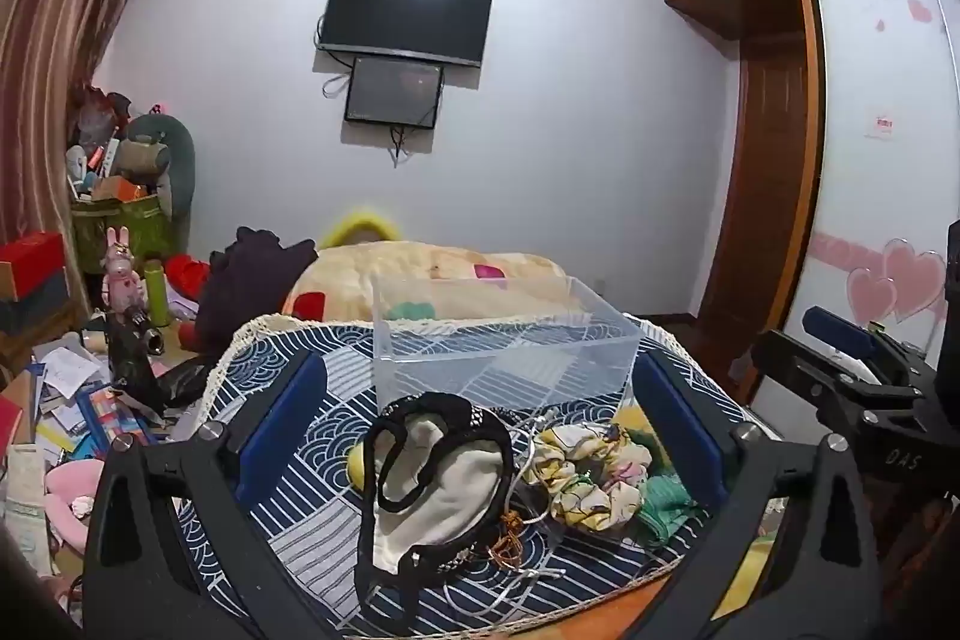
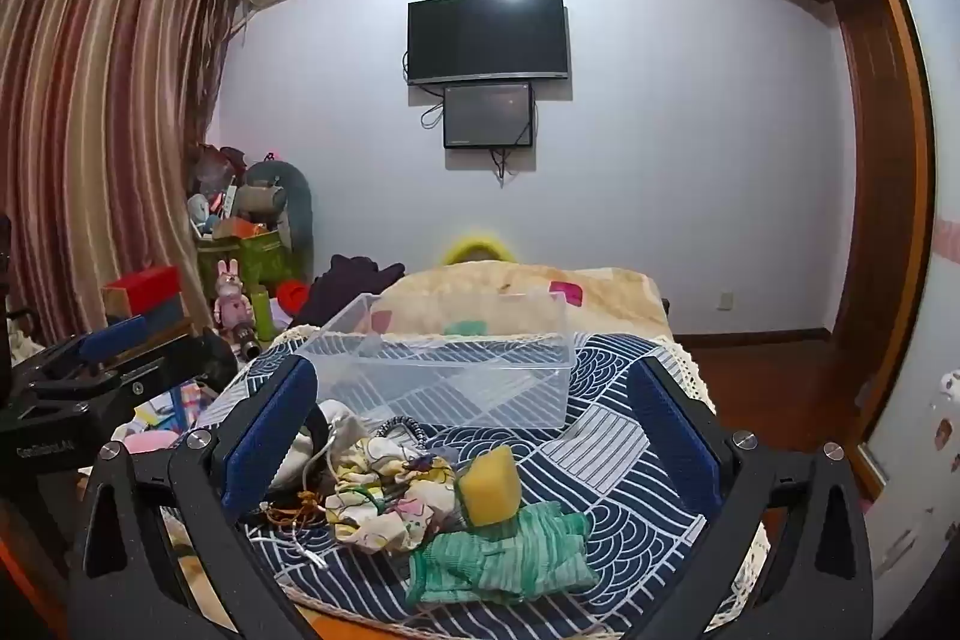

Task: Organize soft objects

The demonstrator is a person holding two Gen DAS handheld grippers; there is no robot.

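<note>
A pile of soft things lies on the blue patterned cloth (image 1: 312, 466) in front of a clear plastic box (image 1: 498, 340). In the left wrist view I see a cream pouch with black straps (image 1: 438, 484), a floral scrunchie (image 1: 588, 472) and a green cloth (image 1: 660, 502). My left gripper (image 1: 480, 430) stands open around this pile, touching nothing. In the right wrist view the yellow sponge (image 2: 489, 484) rests on the green cloth (image 2: 510, 556), beside the scrunchie (image 2: 384, 496). My right gripper (image 2: 474, 436) is open, nothing between its fingers. The clear box (image 2: 444, 370) is empty.
A cream blanket (image 1: 432, 274) lies behind the box. Cluttered papers, boxes and a pink rabbit toy (image 1: 123, 274) fill the left side. A wooden wardrobe (image 1: 774, 130) stands at the right. Thin cords and a copper wire (image 1: 510, 544) lie among the pile.
</note>
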